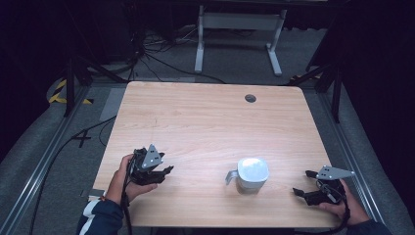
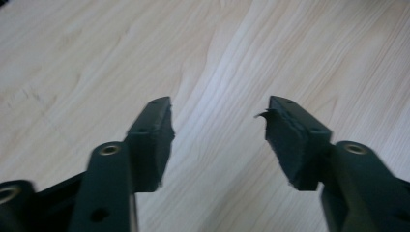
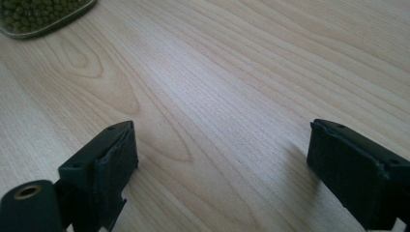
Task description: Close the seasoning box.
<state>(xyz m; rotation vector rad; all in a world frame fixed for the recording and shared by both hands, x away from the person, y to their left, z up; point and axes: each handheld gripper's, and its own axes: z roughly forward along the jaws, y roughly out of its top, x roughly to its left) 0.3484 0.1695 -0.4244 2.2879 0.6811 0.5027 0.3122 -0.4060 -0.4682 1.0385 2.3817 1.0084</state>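
Wooden table [image 1: 205, 117], light grain. Left gripper [image 1: 164, 172] held near front-left edge, jaws spread, nothing between them; bare wood under the pads [image 2: 154, 145] in the left gripper view. Right gripper [image 1: 303, 183] near front-right corner, jaws released wide, empty. White jug [image 1: 252, 174] with handle toward the left, upright on table between the two grippers, closer to the right one, touching neither. Clear container of green beans [image 3: 41, 14] at upper-left corner of the right gripper view.
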